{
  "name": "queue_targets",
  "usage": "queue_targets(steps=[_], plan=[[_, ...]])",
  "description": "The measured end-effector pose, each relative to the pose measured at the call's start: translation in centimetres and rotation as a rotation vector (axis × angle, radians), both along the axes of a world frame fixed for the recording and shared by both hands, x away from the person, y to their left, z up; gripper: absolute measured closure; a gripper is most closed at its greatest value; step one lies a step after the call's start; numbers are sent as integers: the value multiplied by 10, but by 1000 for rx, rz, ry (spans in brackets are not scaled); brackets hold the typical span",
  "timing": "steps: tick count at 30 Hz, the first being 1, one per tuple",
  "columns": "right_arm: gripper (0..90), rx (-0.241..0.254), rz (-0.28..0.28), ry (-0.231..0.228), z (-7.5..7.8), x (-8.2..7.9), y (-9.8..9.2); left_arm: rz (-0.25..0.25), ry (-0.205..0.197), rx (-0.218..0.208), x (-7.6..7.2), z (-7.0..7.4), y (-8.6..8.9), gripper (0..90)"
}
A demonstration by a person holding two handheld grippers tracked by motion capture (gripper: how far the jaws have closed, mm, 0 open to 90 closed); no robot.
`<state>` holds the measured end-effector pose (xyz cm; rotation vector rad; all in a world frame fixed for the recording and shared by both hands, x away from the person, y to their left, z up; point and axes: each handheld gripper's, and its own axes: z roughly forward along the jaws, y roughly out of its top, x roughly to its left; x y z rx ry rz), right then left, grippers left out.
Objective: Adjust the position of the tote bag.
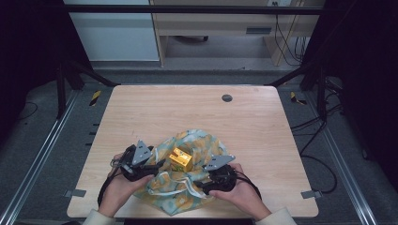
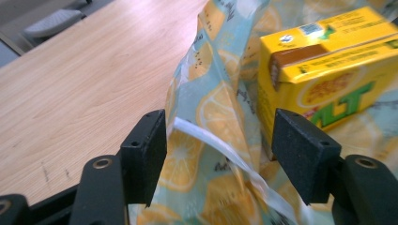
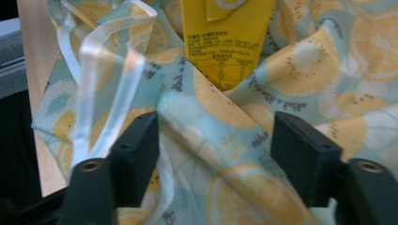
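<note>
At near table edge [image 1: 141, 101], left gripper [image 1: 157, 165] at left rim of lemon-print bag [image 1: 197, 140], jaws apart, fabric fold and white strap [image 2: 225, 152] between, unpinched. Yellow carton [image 1: 180, 158] upright in bag centre. Right gripper [image 1: 199, 183] at right rim, jaws wide over loose fabric.

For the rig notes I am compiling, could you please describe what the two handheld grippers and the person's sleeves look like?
Both are black. The left gripper and the right gripper each carry a grey three-cornered plate on top and trail a black cable. In the gripper views, each has two blocky black jaws with small screw holes, on arms with a brass-coloured bushing. The sleeves are pale, cream-coloured cuffs.
</note>
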<state>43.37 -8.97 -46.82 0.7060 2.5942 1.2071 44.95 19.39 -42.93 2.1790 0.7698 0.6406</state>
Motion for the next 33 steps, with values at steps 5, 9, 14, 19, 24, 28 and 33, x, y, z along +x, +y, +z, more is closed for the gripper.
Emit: queue_targets(steps=[5,9,14,19,24,28,33], plan=[[329,12,32,3,-2,1,7,-18,30,22,-2,-16,-6,417],[585,-22,64,2,-6,-1,12,-13,71,40,-1,-23,-6,550],[872,-48,84,9,-9,-4,11,-3,60,54,1,-24,-3,788],[900,-69,104,25,-11,-5,4,50,40,65,7,-26,8,854],[900,-120,115,18,-13,-10,-1,86,65,103,14,-34,18,862],[900,-141,114,24,-13,-13,-3,97,86,106,19,-39,23,866],[900,-163,110,15,-13,-12,-9,98,102,132,21,-45,24,866]])
